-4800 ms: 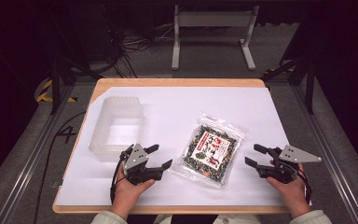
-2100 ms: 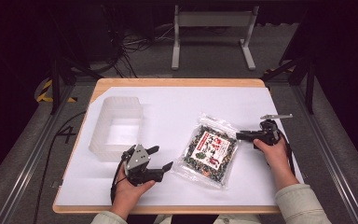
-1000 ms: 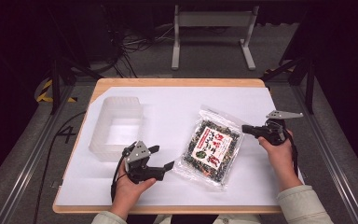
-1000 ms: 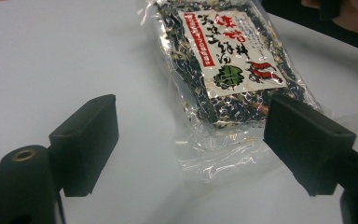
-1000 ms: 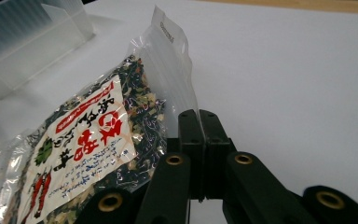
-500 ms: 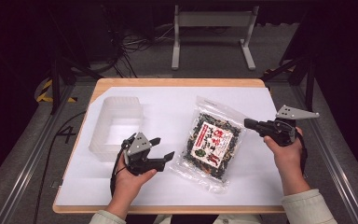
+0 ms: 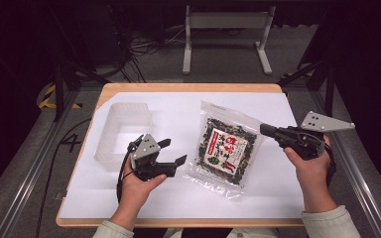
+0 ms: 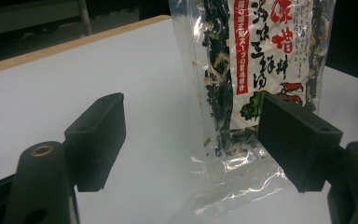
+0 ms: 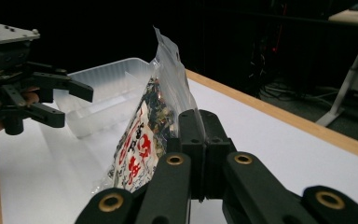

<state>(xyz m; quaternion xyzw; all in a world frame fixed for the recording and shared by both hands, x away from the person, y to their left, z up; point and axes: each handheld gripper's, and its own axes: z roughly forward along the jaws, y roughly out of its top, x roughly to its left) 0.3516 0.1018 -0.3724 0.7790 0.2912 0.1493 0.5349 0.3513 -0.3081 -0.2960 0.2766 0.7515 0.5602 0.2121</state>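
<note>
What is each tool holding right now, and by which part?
The right tool is shut on the side edge of the clear snack bag, lifting that side. The left tool is open beside the bag's lower end, holding nothing.

A wooden-edged table [image 7: 188, 88] covered by a white sheet [image 7: 178, 114]. On the sheet, 1 clear plastic tub [image 7: 124, 130] sits at the left; the lower edge of 1 seaweed packet [image 7: 225, 148] rests near the middle.
</note>
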